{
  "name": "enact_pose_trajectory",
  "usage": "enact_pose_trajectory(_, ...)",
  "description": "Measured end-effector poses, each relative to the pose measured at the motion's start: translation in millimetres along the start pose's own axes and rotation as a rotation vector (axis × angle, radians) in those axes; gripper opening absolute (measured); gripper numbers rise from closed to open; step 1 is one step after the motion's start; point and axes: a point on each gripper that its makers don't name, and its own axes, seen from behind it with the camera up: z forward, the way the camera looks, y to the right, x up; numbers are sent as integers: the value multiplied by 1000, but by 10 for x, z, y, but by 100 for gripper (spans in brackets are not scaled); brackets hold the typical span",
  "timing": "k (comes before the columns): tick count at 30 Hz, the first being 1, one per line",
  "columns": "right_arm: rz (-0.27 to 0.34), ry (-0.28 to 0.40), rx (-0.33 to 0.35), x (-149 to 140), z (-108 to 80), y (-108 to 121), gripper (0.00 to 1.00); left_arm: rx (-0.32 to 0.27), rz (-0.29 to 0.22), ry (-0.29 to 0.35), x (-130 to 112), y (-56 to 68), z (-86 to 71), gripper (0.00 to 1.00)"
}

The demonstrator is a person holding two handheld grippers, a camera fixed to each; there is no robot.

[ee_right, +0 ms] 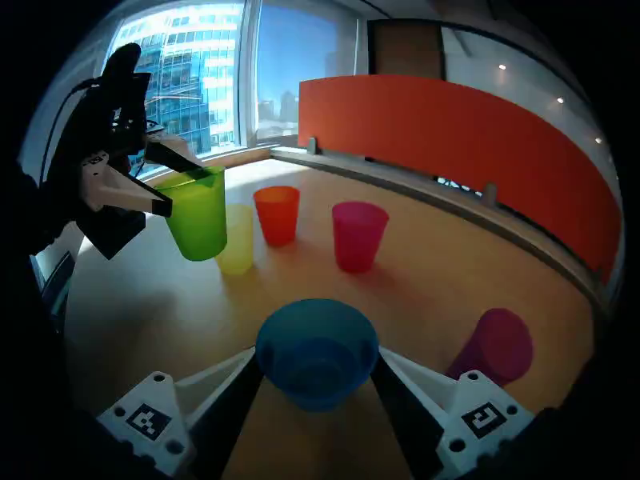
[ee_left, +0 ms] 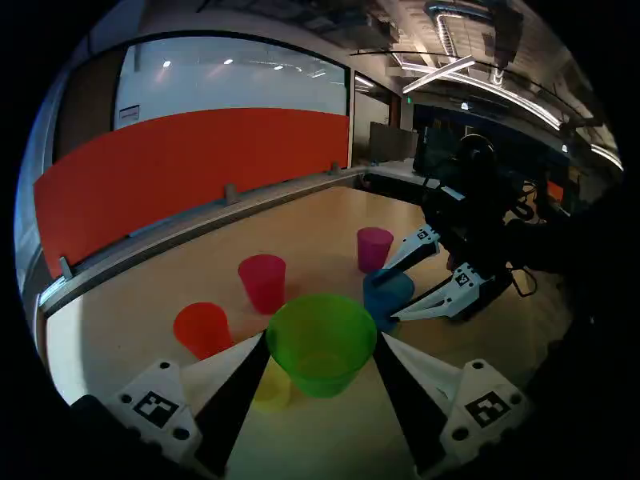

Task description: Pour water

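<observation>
Within the left hand-held gripper (ee_left: 320, 338), green cup (ee_left: 322, 352) stands upright, mouth up.

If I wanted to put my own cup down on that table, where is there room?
The bare table stretch between the red cup, the purple cup and the orange partition is widest. Crowded: yellow cup, orange cup and the held green cup bunch together.

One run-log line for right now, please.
left gripper: shut on green cup, raised | right gripper: shut on blue cup | table: yellow cup, orange cup, red cup, purple cup
</observation>
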Motion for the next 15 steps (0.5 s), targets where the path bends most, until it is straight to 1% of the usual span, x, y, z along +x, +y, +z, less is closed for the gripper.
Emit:
enact_pose_trajectory(8, -20, 51, -8, 276, -184, -76, 90, 8, -6, 47, 119, 44, -171, 89)
enact_pose_trajectory(15, -39, 123, -19, 607, -417, -191, 90, 15, 0, 100, 261, 118, -381, 89)
